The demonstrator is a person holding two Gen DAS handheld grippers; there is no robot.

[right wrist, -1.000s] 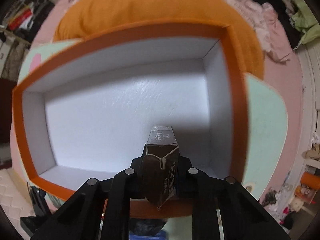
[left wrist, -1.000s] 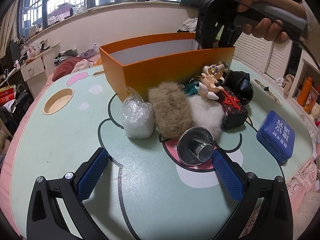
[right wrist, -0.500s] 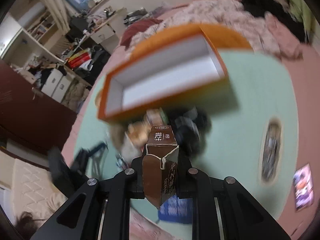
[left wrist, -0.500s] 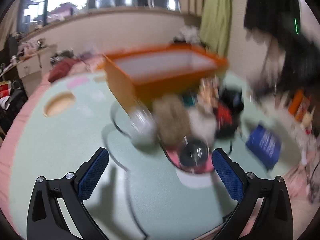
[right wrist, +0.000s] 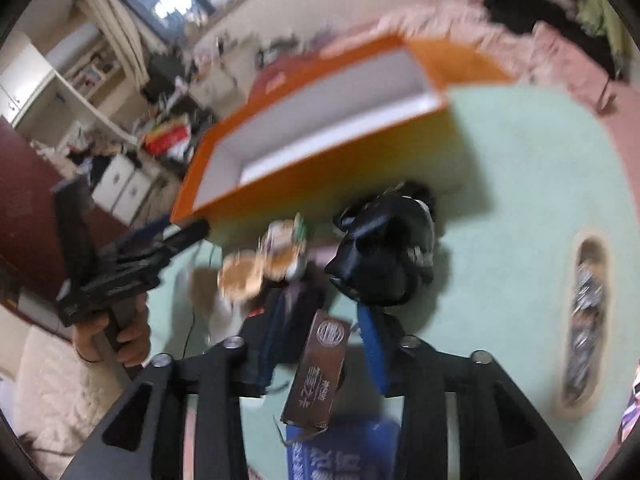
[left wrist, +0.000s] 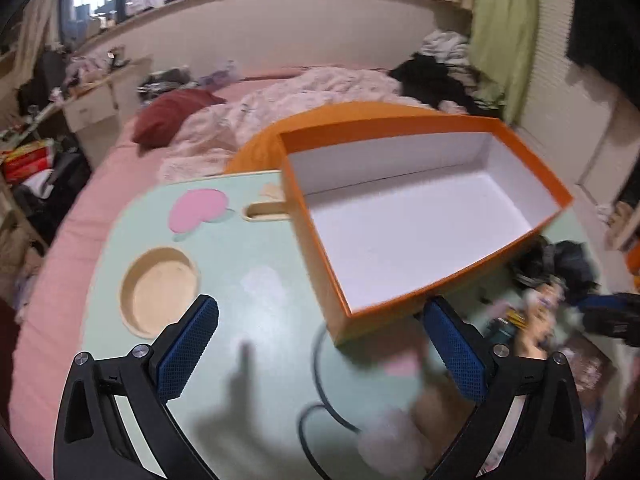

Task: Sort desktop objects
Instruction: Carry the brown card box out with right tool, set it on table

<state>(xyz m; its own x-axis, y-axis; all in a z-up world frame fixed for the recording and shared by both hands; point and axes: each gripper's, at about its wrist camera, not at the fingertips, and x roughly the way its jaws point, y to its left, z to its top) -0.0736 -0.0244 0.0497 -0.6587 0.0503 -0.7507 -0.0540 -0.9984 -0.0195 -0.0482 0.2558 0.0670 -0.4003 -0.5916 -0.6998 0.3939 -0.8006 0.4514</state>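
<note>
Judging from the right wrist view, I am mid-sort with one item in play: a small brown carton with printed characters [right wrist: 318, 376] sits low in the frame between my right gripper [right wrist: 320, 364] fingers. The jaws stand partly apart, and the carton hangs tilted in the gap; I cannot tell whether a pad is gripping it or it is slipping free. Below it, at the bottom edge, lies a blue tin with white characters [right wrist: 344, 452].

The open orange cardboard box with a white inside [left wrist: 420, 216] fills the centre-right of the left wrist view, and nothing shows inside it. My left gripper [left wrist: 320, 344] is spread wide with nothing between its blue pads [left wrist: 188, 344], hovering over the mint-green table with a cartoon print [left wrist: 256, 280] just beside the box's near corner.

The remaining clutter sits in front of the box, blurred: a black crumpled pouch [right wrist: 384, 260] at the centre of the right wrist view, and a pale figurine-like jumble [right wrist: 264, 260] to its left.

My reading is that the carton is not boxed. The next move calls for a firm hold on it, then carrying it over the orange rim.
</note>
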